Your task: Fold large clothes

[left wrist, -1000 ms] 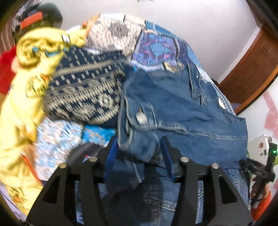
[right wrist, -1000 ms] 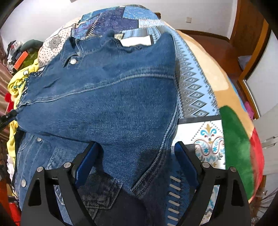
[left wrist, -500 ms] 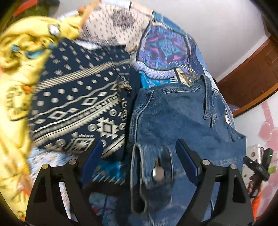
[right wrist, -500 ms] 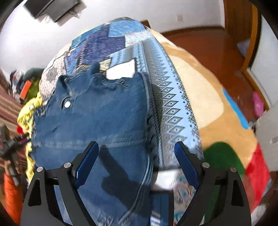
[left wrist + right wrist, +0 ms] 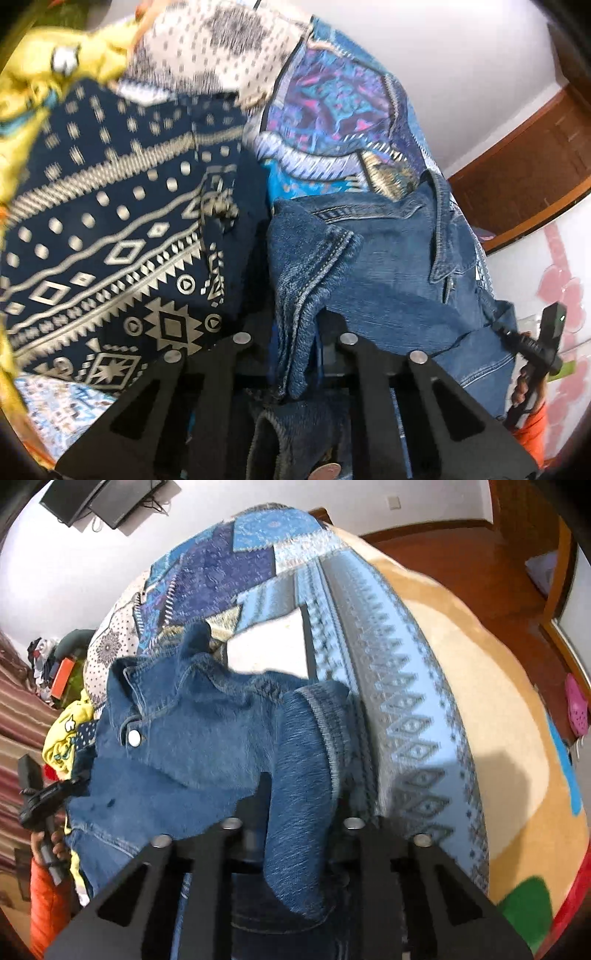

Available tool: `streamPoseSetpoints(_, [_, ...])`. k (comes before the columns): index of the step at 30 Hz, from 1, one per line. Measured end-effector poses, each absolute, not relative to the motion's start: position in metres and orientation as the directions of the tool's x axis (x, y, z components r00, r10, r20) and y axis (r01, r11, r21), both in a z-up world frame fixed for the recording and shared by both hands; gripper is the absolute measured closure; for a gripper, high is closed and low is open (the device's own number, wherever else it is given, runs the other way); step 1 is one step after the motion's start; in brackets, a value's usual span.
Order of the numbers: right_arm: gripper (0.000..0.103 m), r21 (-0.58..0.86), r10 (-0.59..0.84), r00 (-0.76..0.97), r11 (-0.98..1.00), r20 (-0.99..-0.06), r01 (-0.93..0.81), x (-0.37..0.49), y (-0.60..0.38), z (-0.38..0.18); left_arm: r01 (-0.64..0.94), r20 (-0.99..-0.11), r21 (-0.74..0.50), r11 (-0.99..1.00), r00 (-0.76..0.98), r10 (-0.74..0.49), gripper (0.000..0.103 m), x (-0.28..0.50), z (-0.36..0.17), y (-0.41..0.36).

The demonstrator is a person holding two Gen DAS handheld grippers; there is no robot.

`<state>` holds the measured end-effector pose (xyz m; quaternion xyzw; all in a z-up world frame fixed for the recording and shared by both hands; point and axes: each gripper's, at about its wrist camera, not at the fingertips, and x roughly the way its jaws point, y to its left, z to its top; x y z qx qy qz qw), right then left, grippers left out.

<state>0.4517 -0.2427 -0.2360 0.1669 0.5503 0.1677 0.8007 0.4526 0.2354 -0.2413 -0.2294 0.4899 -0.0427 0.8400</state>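
A blue denim jacket (image 5: pixel 388 280) lies on a patchwork bedspread (image 5: pixel 332 92), collar toward the far end. My left gripper (image 5: pixel 295 332) is shut on a bunched fold of the jacket's left side. My right gripper (image 5: pixel 299 808) is shut on a thick fold of the denim jacket (image 5: pixel 207 746) at its right edge, and the cloth hangs down between the jaws. The other hand-held gripper shows at the edge of each view, in the left wrist view (image 5: pixel 535 343) and in the right wrist view (image 5: pixel 40 797).
A navy patterned cloth (image 5: pixel 110 240) and a yellow garment (image 5: pixel 33 81) lie left of the jacket. The bedspread's blue diamond border (image 5: pixel 406 709) and tan area (image 5: pixel 498 701) extend right. Wooden floor (image 5: pixel 461 554) and a door lie beyond. A clothes pile (image 5: pixel 51 661) sits far left.
Both grippers were open half a second ago and have now shut on folds of the denim jacket. The jacket's side edges are gathered and pulled up toward the cameras.
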Motion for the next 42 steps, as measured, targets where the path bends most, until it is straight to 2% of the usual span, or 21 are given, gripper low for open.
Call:
streamPoseSetpoints(7, [0.093, 0.396, 0.444, 0.413, 0.896, -0.795, -0.201, 0.473, -0.214, -0.184, -0.135, -0.709, -0.495, 0.858, 0.634, -0.309, 0.094, 0.433, -0.182, 0.246])
streamPoseSetpoints(13, [0.093, 0.318, 0.429, 0.519, 0.902, -0.739, -0.293, 0.49, -0.175, -0.137, -0.163, -0.697, -0.429, 0.888, 0.685, -0.211, 0.094, 0.431, -0.154, 0.266])
streamPoseSetpoints(16, [0.093, 0.273, 0.39, 0.52, 0.918, -0.76, -0.288, 0.506, -0.161, -0.148, -0.215, -0.723, -0.391, 0.895, 0.673, -0.155, 0.094, 0.438, -0.166, 0.279])
streamPoseSetpoints(20, [0.093, 0.221, 0.318, 0.464, 0.942, -0.827, -0.251, 0.523, -0.151, -0.192, -0.281, -0.763, -0.423, 0.861, 0.624, -0.171, 0.094, 0.448, -0.204, 0.302])
streamPoseSetpoints(23, [0.09, 0.198, 0.28, 0.424, 0.953, -0.861, -0.228, 0.527, -0.156, -0.223, -0.309, -0.803, -0.391, 0.867, 0.575, -0.157, 0.09, 0.455, -0.234, 0.307])
streamPoseSetpoints(26, [0.079, 0.146, 0.234, 0.409, 0.961, -0.882, -0.236, 0.525, -0.158, -0.239, -0.332, -0.845, -0.327, 0.885, 0.523, -0.115, 0.085, 0.459, -0.255, 0.305])
streamPoseSetpoints(28, [0.059, 0.093, 0.188, 0.41, 0.966, -0.893, -0.24, 0.522, -0.159, -0.242, -0.354, -0.848, -0.336, 0.873, 0.516, -0.117, 0.08, 0.456, -0.262, 0.306])
streamPoseSetpoints(29, [0.056, 0.074, 0.169, 0.413, 0.969, -0.895, -0.237, 0.52, -0.16, -0.24, -0.366, -0.849, -0.336, 0.868, 0.516, -0.111, 0.075, 0.454, -0.262, 0.308])
streamPoseSetpoints(30, [0.052, 0.064, 0.161, 0.422, 0.97, -0.892, -0.234, 0.518, -0.162, -0.236, -0.375, -0.85, -0.332, 0.865, 0.516, -0.103, 0.073, 0.451, -0.261, 0.308])
streamPoseSetpoints(38, [0.046, 0.131, 0.238, 0.445, 0.957, -0.863, -0.258, 0.481, -0.176, -0.182, -0.303, -0.85, -0.214, 0.929, 0.526, -0.025, 0.072, 0.422, -0.208, 0.285])
streamPoseSetpoints(42, [0.045, 0.154, 0.294, 0.495, 0.94, -0.818, -0.303, 0.448, -0.179, -0.143, -0.234, -0.802, -0.181, 0.955, 0.597, -0.006, 0.054, 0.391, -0.159, 0.264])
